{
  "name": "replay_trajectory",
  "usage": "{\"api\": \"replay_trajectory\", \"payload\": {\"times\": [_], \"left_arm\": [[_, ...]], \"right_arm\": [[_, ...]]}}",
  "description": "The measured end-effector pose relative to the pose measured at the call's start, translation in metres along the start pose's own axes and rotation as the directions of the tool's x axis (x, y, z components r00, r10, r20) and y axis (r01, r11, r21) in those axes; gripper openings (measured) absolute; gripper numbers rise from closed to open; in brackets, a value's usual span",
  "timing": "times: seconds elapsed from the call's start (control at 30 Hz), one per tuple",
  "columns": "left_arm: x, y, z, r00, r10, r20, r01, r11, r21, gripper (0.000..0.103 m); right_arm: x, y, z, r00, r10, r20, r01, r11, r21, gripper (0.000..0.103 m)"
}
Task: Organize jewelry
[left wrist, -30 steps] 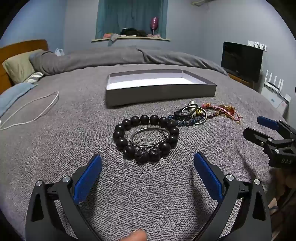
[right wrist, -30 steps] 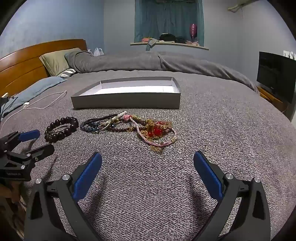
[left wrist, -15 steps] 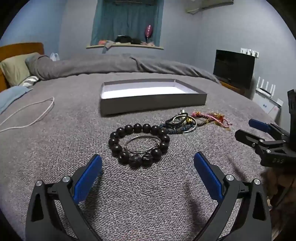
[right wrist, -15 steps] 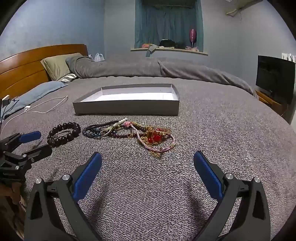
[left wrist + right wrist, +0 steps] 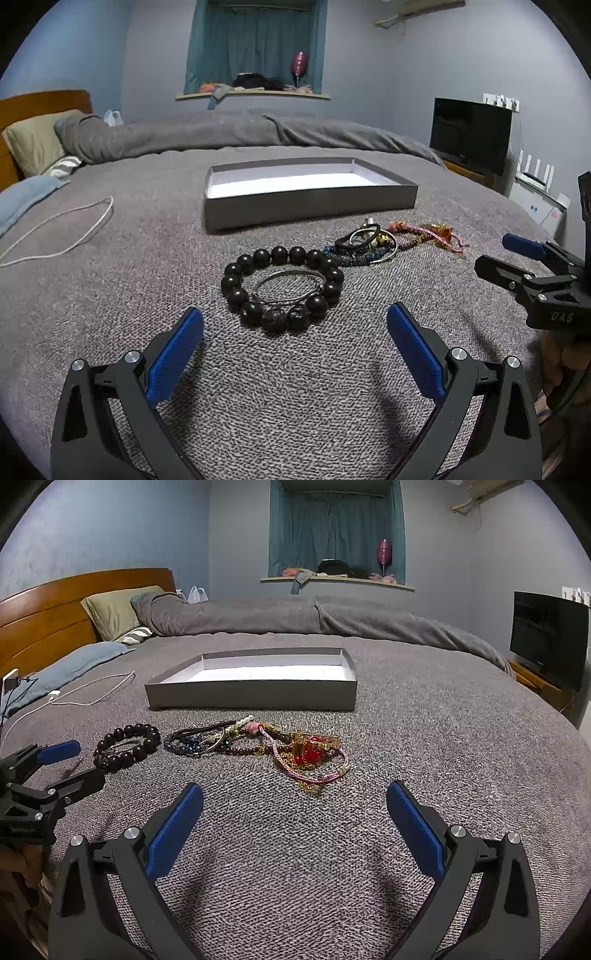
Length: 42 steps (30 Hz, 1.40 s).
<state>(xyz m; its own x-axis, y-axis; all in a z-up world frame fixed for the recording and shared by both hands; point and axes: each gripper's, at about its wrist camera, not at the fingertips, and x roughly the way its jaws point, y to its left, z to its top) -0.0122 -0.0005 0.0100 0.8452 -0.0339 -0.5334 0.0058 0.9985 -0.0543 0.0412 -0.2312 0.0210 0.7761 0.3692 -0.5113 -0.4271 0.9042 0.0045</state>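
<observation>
The left hand-held gripper (image 5: pixel 294 325) hangs spread wide and empty over the grey bed (image 5: pixel 295 398); the right hand-held gripper (image 5: pixel 294 803) is likewise spread and holds nothing; nothing has been lifted yet.

Just ahead of the left one lies the bead bracelet (image 5: pixel 282 290), a ring of dark round beads flat on the cover, with a thin bangle (image 5: pixel 290 286) lying inside it and resting on its near beads. The step in hand looks like the first pick; to do it well I would bring 1 finger inside the ring and 1 outside, pinch a single bead, and lift slowly, since the bangle may ride up or slide off; the knitted cover could also catch a fingertip.

Ahead of the right one sits the tangle (image 5: pixel 306 755) of pink cord, gold chain and red beads; just to its left are the dark bands (image 5: pixel 201 740), touching it and close to the bead bracelet; pulling 1 strand there would likely drag the others.

Farther on, beyond all the jewelry, stands the tray (image 5: pixel 251 698), shallow, grey outside, white inside, nothing in it; its near wall must be cleared on the way in.

Far left lies a white cable (image 5: pixel 66 236), well apart; a TV (image 5: pixel 471 134) stands far right.
</observation>
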Motion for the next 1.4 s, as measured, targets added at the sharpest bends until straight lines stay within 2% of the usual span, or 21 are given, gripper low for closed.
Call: {"api": "replay_trajectory", "payload": {"times": [0.9,1.4], "left_arm": [[0.01,0.001,0.0,1.0,0.008,-0.002,-0.008,1.0,-0.001,0.099],[0.001,0.004,-0.002,1.0,0.008,0.012,-0.008,1.0,-0.011,0.099]], "right_arm": [[0.006,0.002,-0.003,1.0,-0.003,-0.007,0.003,1.0,-0.001,0.098],[0.004,0.003,-0.003,1.0,0.007,-0.005,-0.007,1.0,-0.005,0.098]]}}
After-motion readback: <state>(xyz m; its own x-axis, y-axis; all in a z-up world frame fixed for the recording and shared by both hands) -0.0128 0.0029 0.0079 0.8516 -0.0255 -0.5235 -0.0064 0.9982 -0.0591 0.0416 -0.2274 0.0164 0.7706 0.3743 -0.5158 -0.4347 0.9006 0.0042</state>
